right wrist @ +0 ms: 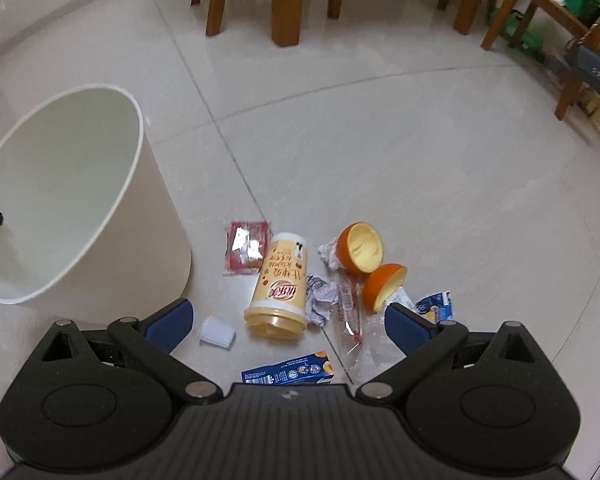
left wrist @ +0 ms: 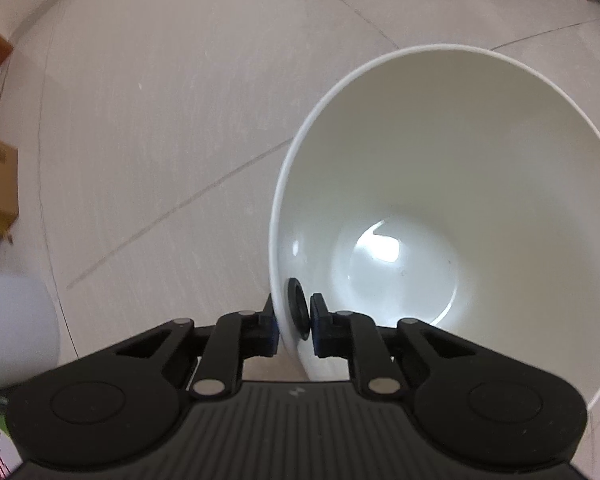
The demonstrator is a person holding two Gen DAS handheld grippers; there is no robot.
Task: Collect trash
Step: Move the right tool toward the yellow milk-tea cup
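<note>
I pinch the bin [left wrist: 440, 184] wall with left gripper [left wrist: 294, 326] | right gripper [right wrist: 286, 322] spread wide, empty | cup [right wrist: 278, 290] right of bin, between my right fingers, long axis pointing away | right hand nearer.

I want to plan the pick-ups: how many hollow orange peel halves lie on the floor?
2. One hollow orange peel half lies beside crumpled white paper; the other lies just right of it and nearer the camera. None looks hidden.
</note>
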